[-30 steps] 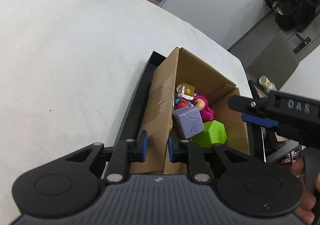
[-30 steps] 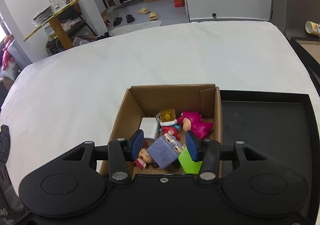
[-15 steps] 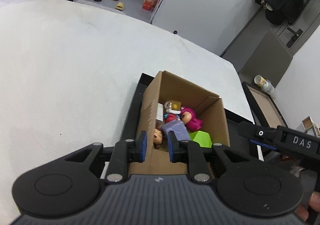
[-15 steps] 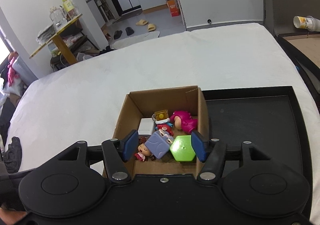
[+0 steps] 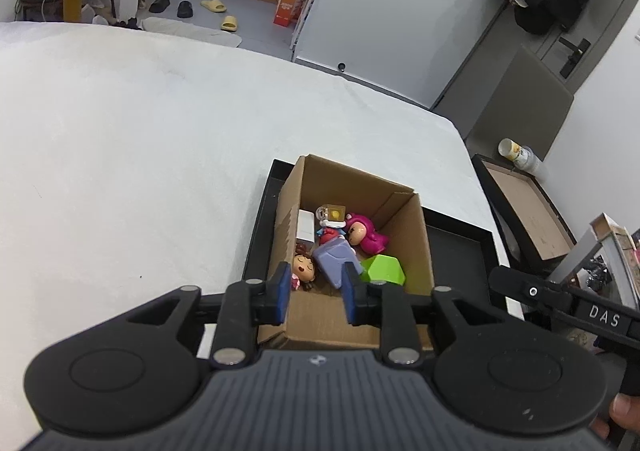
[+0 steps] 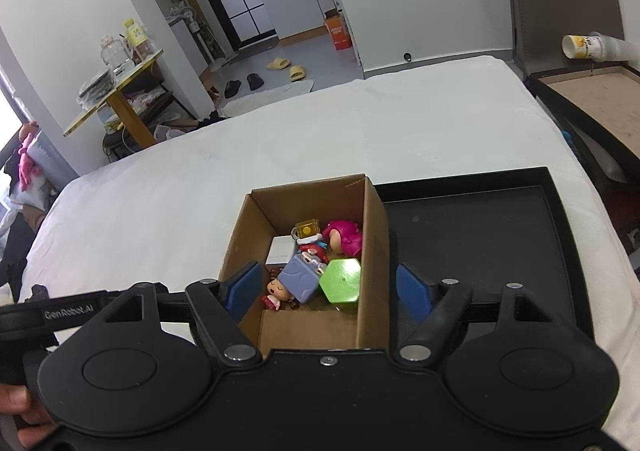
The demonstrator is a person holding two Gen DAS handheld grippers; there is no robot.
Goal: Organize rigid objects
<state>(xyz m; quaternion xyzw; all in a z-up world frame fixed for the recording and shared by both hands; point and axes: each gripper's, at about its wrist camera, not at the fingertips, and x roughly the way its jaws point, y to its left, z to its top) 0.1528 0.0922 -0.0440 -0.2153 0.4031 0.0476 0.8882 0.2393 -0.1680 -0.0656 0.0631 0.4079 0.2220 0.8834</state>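
toys in the box, both grippers hovering empty

a white-covered bed (image 5: pixel 140 155) fills most of both views, with a tiled floor, slippers and a yellow side table beyond it. on the bed lies a black tray (image 6: pixel 480 227), and at its left end stands an open cardboard box (image 6: pixel 374 251).

just ahead of and below the left gripper (image 5: pixel 315 293) the box holds the toys. a purple cube (image 5: pixel 334 259) lies nearest its fingertips, with a small doll (image 5: pixel 304 267) to its left and a green block (image 5: pixel 384 269) to its right. farther ahead are a pink figure (image 5: pixel 366 235), a red figure (image 5: pixel 328 237), a yellow keychain charm (image 5: pixel 334 213) and a white block (image 5: pixel 306 225).

the left gripper's jaws are opening, still narrowly apart, with nothing between them; the box's near wall shows through the gap.

the right gripper (image 6: pixel 328 291) hangs over the same box, its jaws opening wide, one blue pad outside each side wall, and nothing is grasped. a person's fingers (image 6: pixel 16 407) show at the left edge of the right wrist view.
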